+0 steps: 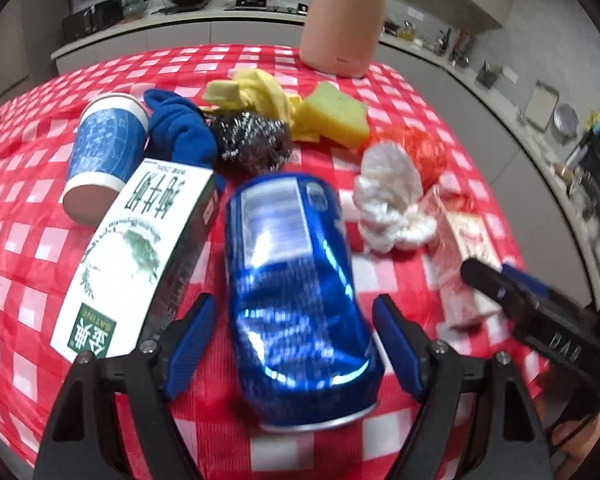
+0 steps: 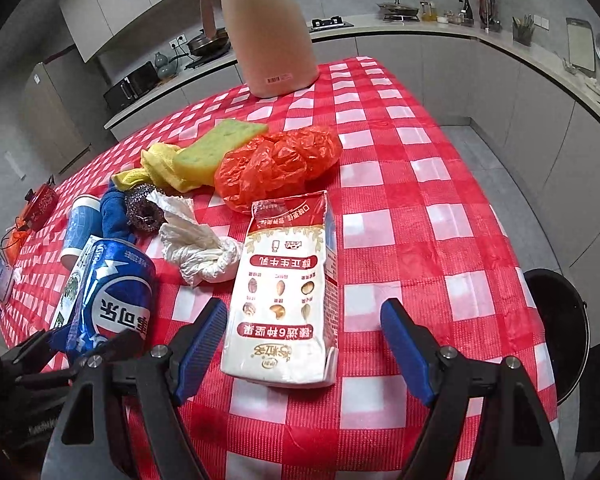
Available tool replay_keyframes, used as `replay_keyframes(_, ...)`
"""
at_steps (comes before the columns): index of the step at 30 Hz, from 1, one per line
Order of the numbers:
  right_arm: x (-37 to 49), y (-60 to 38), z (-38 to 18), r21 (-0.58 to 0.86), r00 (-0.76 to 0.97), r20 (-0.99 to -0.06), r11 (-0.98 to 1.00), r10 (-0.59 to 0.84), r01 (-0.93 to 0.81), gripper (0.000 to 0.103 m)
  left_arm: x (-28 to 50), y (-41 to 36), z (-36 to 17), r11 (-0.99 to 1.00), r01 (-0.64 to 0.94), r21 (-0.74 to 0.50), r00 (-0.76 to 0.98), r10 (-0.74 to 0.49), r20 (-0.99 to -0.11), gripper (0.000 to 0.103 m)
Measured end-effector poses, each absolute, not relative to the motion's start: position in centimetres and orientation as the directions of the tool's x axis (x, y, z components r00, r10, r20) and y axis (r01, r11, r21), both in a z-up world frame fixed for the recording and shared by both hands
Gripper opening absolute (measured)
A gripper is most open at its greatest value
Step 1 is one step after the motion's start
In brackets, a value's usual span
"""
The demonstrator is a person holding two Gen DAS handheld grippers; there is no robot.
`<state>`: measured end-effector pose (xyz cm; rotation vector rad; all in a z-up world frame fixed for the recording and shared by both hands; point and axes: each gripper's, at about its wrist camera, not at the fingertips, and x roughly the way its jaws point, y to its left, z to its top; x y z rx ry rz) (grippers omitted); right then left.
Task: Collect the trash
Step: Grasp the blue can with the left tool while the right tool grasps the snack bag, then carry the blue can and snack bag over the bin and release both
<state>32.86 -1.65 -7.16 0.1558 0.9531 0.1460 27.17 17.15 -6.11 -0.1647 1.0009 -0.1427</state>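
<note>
The left gripper (image 1: 292, 344) is wide open with the blue can (image 1: 296, 292) lying between its fingers, not squeezed. The right gripper (image 2: 304, 344) is wide open around the milk carton (image 2: 288, 292) on the tabletop (image 2: 420, 216).

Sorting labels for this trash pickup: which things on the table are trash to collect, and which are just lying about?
Trash: blue can, milk cartons, paper cup, crumpled tissue, orange bag.

Probably lying about: pink kettle, sponge, yellow cloth, steel scrubber, blue cloth.

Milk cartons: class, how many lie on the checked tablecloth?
2. The green-and-white milk carton lies beside the blue can; the red-and-white milk carton lies in front of the right gripper. More may be hidden.
</note>
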Motion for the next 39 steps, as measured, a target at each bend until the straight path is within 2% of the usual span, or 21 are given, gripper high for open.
replay_keyframes(4, 33.9, -1.5, -7.4, 0.213, 0.556, -0.806, 0.976, 0.204, -0.049, 0.081, 28.0, 17.0, -6.3, 0.977, 0.049, -0.210, 0.533, -0.203, -0.821, 0.080)
replay_keyframes(5, 34.2, -1.4, -7.6, 0.209, 0.550, -0.810, 0.977, 0.200, -0.048, 0.081, 28.2, 17.1, -6.5, 0.973, 0.050, -0.225, 0.526, -0.218, -0.822, 0.073)
replay_keyframes(7, 34.7, -1.1, -8.0, 0.207, 0.537, -0.820, 0.977, 0.199, -0.047, 0.081, 28.1, 17.1, -6.5, 0.972, 0.059, -0.227, 0.544, -0.222, -0.809, 0.067)
replay_keyframes(11, 35.2, -0.6, -8.4, 0.188, 0.537, -0.824, 0.981, 0.181, -0.041, 0.081, 27.7, 16.8, -6.5, 0.972, 0.074, -0.224, 0.557, -0.226, -0.799, 0.066)
replay_keyframes(15, 35.3, 0.4, -8.6, 0.110, 0.536, -0.834, 0.992, 0.130, -0.069, 0.080, 27.5, 16.7, -6.5, 0.967, 0.080, -0.241, 0.563, -0.244, -0.790, 0.064)
replay_keyframes(16, 35.2, 0.6, -8.6, 0.084, 0.539, -0.835, 0.994, 0.112, -0.077, 0.071, 27.5, 16.7, -6.5, 0.965, 0.080, -0.251, 0.562, -0.251, -0.788, 0.062)
replay_keyframes(17, 35.0, 0.7, -8.6, 0.068, 0.546, -0.831, 0.994, 0.106, -0.089, 0.057, 27.4, 16.6, -6.4, 0.962, 0.083, -0.259, 0.565, -0.259, -0.784, 0.062)
replay_keyframes(20, 34.6, 0.2, -8.3, 0.088, 0.558, -0.820, 0.991, 0.130, -0.102, 0.053, 27.2, 16.2, -6.3, 0.960, 0.095, -0.262, 0.566, -0.269, -0.780, 0.061)
replay_keyframes(39, 29.6, -6.9, -4.0, 0.223, 0.639, -0.741, 0.973, 0.206, -0.055, 0.052, 26.1, 11.4, -3.6, 0.935, 0.165, -0.314, 0.590, -0.349, -0.728, 0.061)
